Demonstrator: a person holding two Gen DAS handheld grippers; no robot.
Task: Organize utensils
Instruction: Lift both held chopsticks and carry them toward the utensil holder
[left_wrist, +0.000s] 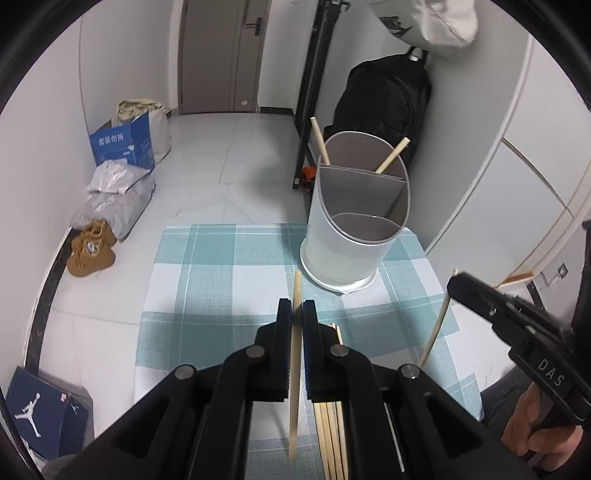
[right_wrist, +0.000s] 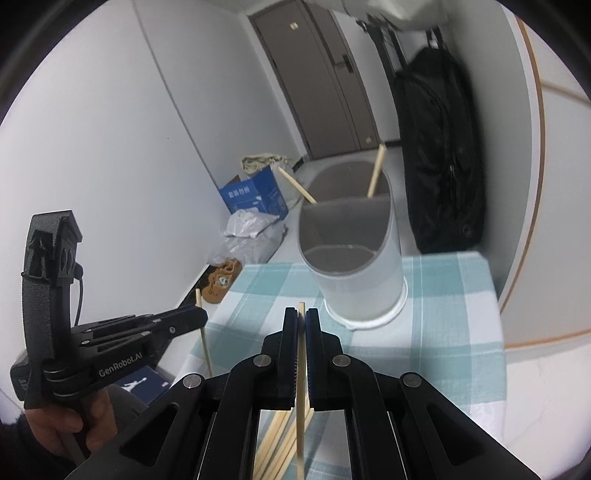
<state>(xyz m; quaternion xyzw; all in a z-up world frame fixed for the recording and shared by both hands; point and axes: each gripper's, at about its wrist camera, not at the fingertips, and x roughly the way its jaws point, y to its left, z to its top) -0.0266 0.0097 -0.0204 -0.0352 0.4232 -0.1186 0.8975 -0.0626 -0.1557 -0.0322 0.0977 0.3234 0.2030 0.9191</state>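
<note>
Your left gripper (left_wrist: 296, 308) is clenched on one chopstick (left_wrist: 294, 369), which stands nearly upright between its jaws, lifted above the checked cloth of the table (left_wrist: 207, 280). Under it, the loose chopsticks (left_wrist: 330, 435) lie in a bundle on the cloth. Behind them stands the white divided holder (left_wrist: 351, 236), with two chopsticks (left_wrist: 391, 157) leaning in its rear compartment. Your right gripper (right_wrist: 301, 319) is also closed tight, grasping a single chopstick (right_wrist: 301, 398), near the holder's right side.
</note>
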